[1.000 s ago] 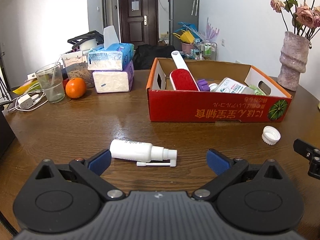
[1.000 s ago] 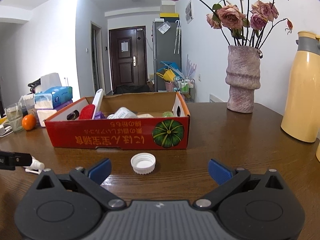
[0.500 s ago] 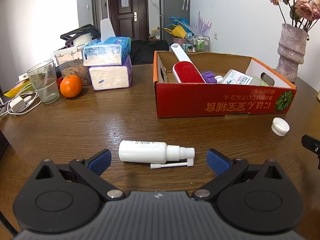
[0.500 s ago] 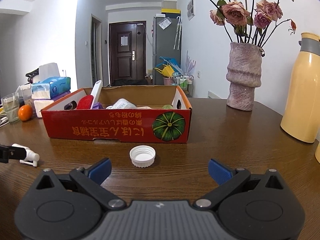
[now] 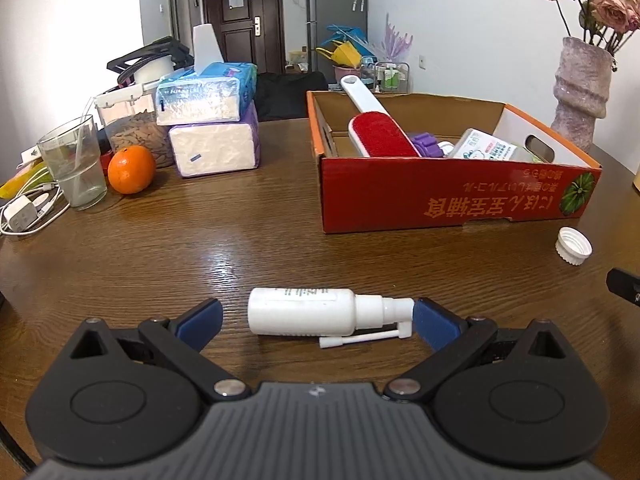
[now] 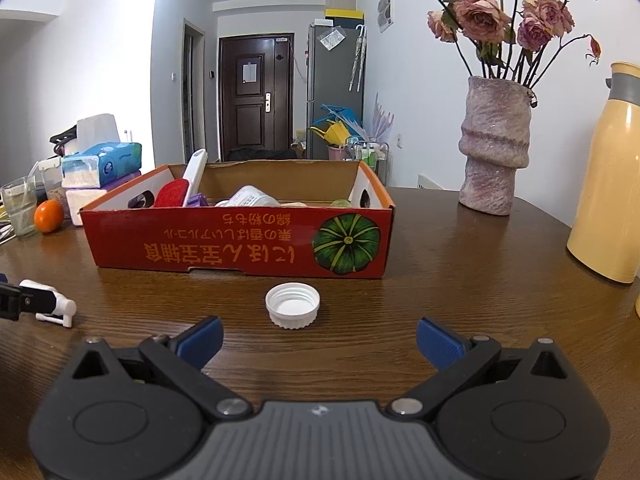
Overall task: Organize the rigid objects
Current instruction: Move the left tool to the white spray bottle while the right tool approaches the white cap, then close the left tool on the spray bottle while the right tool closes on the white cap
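A white spray bottle (image 5: 316, 316) lies on its side on the wooden table, nozzle pointing right. My left gripper (image 5: 316, 320) is open, and the bottle lies between its blue fingertips, nozzle close to the right one. A white screw cap (image 6: 292, 305) sits open side up just ahead of my open right gripper (image 6: 318, 340), in front of the red cardboard box (image 6: 236, 248). The box holds a red lint brush (image 5: 380, 136), a purple piece and white containers. The cap (image 5: 573, 246) also shows at the right in the left wrist view.
Stacked tissue packs (image 5: 212, 120), an orange (image 5: 131, 169), a glass (image 5: 76, 168) and a charger with cables (image 5: 20, 216) crowd the far left. A stone vase with dried roses (image 6: 496, 168) and a yellow thermos (image 6: 608, 184) stand at the right.
My left gripper has moved forward and left, so the spray bottle now lies between its fingertips. The right gripper has come slightly closer to the cap.
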The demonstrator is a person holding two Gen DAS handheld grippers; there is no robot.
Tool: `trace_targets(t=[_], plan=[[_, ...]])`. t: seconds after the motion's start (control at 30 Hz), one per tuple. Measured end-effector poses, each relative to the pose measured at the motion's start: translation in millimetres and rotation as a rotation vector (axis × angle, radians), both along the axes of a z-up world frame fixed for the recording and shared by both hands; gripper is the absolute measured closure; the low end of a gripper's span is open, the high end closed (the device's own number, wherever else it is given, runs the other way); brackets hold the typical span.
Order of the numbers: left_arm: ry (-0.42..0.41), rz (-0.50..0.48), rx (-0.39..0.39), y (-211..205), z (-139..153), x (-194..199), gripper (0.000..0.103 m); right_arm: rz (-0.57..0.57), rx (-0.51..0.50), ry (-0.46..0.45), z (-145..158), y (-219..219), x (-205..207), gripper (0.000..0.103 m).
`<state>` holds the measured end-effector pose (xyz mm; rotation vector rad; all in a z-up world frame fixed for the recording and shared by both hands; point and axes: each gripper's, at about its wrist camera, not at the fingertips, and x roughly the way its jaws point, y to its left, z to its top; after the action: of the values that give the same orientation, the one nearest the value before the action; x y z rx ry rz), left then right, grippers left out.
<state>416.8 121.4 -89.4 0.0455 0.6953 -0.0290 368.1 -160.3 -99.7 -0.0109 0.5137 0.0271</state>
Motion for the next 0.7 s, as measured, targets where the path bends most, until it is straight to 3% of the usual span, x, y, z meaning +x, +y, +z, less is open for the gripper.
trace_targets(t=[0.7], plan=[[0.013, -0.025, -0.046, -3.9, -5.5, 12.5, 0.000, 0.014, 0.014, 0.038, -3.9, 14.4, 26.0, 0.000]])
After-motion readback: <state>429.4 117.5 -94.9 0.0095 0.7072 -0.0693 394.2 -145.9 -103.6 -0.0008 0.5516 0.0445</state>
